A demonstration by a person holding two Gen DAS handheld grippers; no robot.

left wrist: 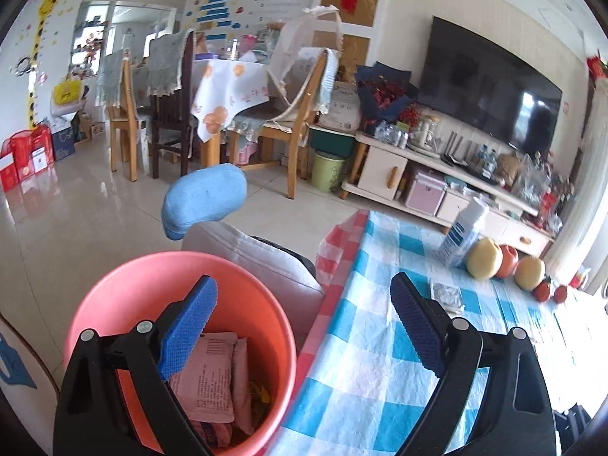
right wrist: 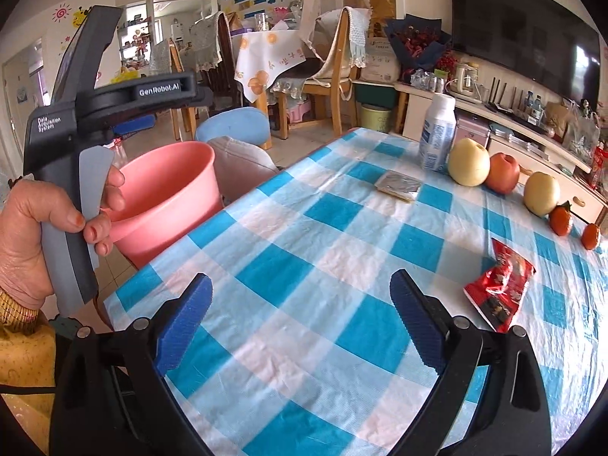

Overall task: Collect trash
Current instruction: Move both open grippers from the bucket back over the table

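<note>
Left gripper (left wrist: 304, 326), jaws spread wide and empty, hangs over the pink bin (left wrist: 114, 288), which already contains several wrappers (left wrist: 212, 376). Right gripper (right wrist: 302, 321), likewise wide and empty, hovers over the checked tablecloth (right wrist: 304, 235). Remaining: a red wrapper (right wrist: 497, 285) and a silver packet (right wrist: 398, 185). Fruit (right wrist: 468, 162) and a bottle (right wrist: 437, 133) line the far edge; beyond them, dining chairs and a television.
</note>
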